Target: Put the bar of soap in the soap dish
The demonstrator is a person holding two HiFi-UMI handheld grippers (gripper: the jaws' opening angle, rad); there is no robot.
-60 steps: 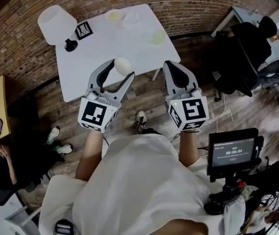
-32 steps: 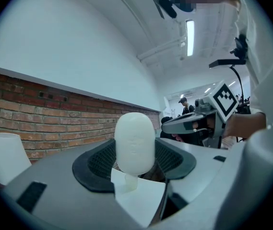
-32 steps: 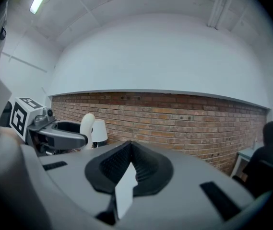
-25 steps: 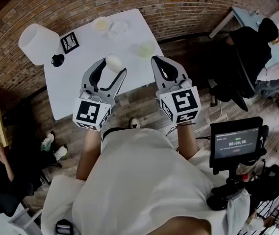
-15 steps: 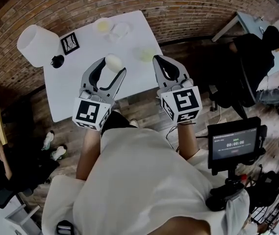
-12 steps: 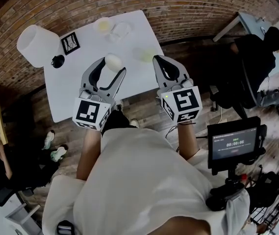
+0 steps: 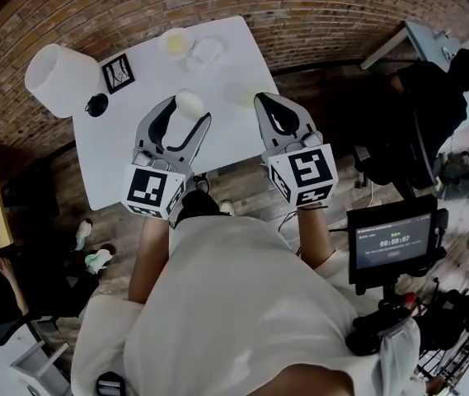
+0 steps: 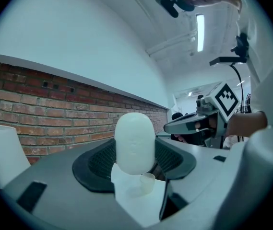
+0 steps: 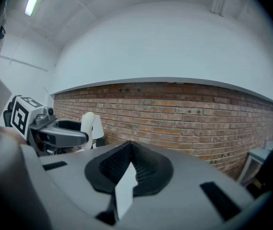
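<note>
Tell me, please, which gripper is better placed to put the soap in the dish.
Left: the left gripper is shut on the soap, while the right gripper is shut and empty.

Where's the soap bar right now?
Head view, centre-left: the soap bar is clamped in the left tool, over the near edge of the white table, left of the right tool.

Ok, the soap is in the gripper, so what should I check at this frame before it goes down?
1. Grip on soap: ok. The bar of soap stands upright between the left gripper's jaws.
2. Right gripper free: ok. Its jaws are together with nothing between them.
3. Soap above the table: ok, by the head view.
4. Soap dish picked out: cannot tell. Several pale dishes sit at the far end.
5. Lamp out of the way: ok, off to the left.
</note>
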